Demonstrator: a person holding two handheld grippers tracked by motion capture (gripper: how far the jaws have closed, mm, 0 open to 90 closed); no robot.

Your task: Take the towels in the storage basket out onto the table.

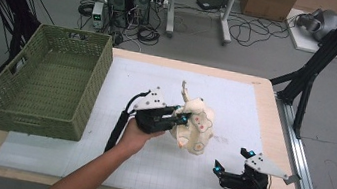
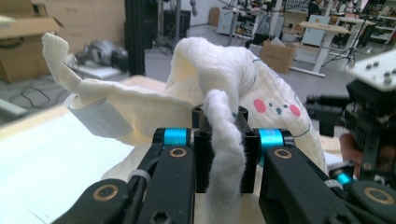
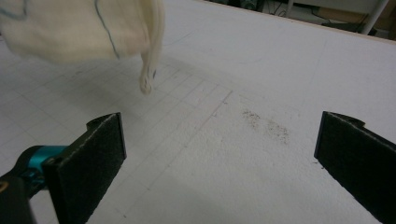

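Left to right: green woven basket (image 1: 41, 83) on the desk (image 1: 267, 96), well apart from the jaws. Left gripper (image 1: 180, 118), jaws clenched on a fold of the cream cloth (image 1: 195, 126), which bunches just beyond them. Right gripper (image 1: 232, 163), jaws spread wide, nothing between them, near the cloth.

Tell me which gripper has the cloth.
The left gripper, jaws shut on the cream cloth; the right gripper sits open and empty near the table's corner.
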